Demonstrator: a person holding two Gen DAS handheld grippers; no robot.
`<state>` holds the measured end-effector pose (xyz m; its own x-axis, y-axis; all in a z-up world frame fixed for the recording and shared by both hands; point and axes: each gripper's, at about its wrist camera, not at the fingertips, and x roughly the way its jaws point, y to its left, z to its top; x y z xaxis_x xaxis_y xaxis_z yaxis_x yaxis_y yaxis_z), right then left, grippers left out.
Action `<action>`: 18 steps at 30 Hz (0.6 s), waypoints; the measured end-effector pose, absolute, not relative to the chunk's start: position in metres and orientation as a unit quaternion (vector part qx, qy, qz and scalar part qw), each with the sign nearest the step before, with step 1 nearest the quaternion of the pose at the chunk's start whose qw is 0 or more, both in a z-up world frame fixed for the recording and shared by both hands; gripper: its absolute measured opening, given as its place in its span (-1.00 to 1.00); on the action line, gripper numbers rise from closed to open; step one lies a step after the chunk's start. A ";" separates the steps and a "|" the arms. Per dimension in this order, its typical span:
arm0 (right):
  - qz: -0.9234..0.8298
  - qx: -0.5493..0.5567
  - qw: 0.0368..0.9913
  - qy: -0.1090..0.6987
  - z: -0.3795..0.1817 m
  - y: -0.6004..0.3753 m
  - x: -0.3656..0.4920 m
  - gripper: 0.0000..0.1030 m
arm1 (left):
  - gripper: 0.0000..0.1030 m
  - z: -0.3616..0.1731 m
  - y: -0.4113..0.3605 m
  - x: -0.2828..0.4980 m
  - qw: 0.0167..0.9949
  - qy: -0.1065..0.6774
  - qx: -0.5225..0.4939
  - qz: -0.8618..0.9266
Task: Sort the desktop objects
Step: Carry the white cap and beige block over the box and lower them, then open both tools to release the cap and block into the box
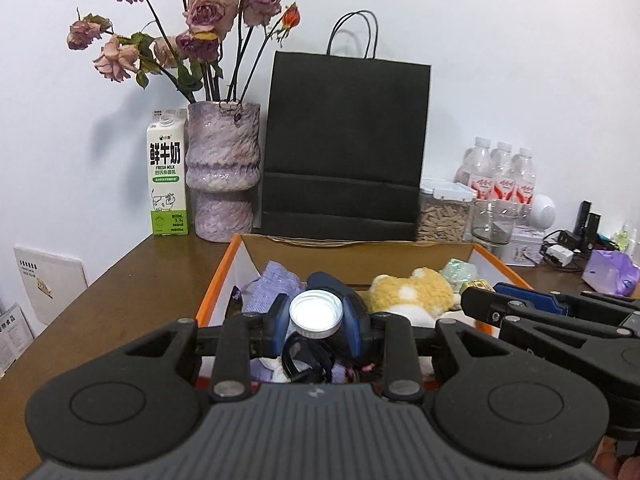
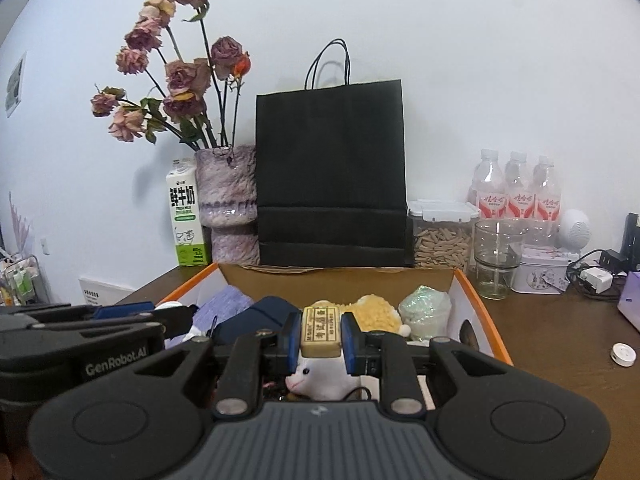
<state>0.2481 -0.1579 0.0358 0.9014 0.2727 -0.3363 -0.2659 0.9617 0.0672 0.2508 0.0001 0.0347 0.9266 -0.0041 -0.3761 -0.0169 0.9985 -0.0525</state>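
The left gripper (image 1: pixel 316 322) has its blue pads clamped on a small jar with a white screw lid (image 1: pixel 316 314), held above the near end of an open cardboard box (image 1: pixel 218 276) with orange-edged flaps that stands on the brown desk (image 1: pixel 132 292). The right gripper (image 2: pixel 321 338) is clamped on a tan rectangular block printed with characters (image 2: pixel 321 330), also over the box, beside the left one.

Inside the box lie a lilac knitted cloth (image 1: pixel 274 280) towards its left wall, a dark blue case (image 2: pixel 260 314) near the middle, a yellow plush toy (image 1: pixel 416 290), a white plush animal (image 2: pixel 320 378) at the near end, a pale green shimmering bundle (image 2: pixel 426 310) by the right wall, and black cables (image 1: pixel 304 360) under the jar.

Along the desk's far edge, against the wall, stand a milk carton (image 1: pixel 166 174), a mottled purple vase (image 1: pixel 224 172) holding dried roses (image 1: pixel 208 12), a black paper bag (image 1: pixel 346 148), a clear lidded container (image 2: pixel 442 236) full of tan seeds, an empty-looking glass jar (image 2: pixel 498 258) and three water bottles (image 2: pixel 516 188). A small white cap (image 2: pixel 623 354) lies on the desk right of the box.
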 end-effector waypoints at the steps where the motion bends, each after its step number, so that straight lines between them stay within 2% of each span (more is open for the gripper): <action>1: 0.138 0.010 0.975 0.176 0.034 -0.157 0.253 -0.61 | -0.43 0.033 0.001 0.255 0.981 0.193 -0.027 0.005; 18: 0.139 -0.008 0.970 0.201 0.006 -0.158 0.289 -0.61 | -0.42 0.010 0.004 0.286 0.979 0.201 0.015 0.011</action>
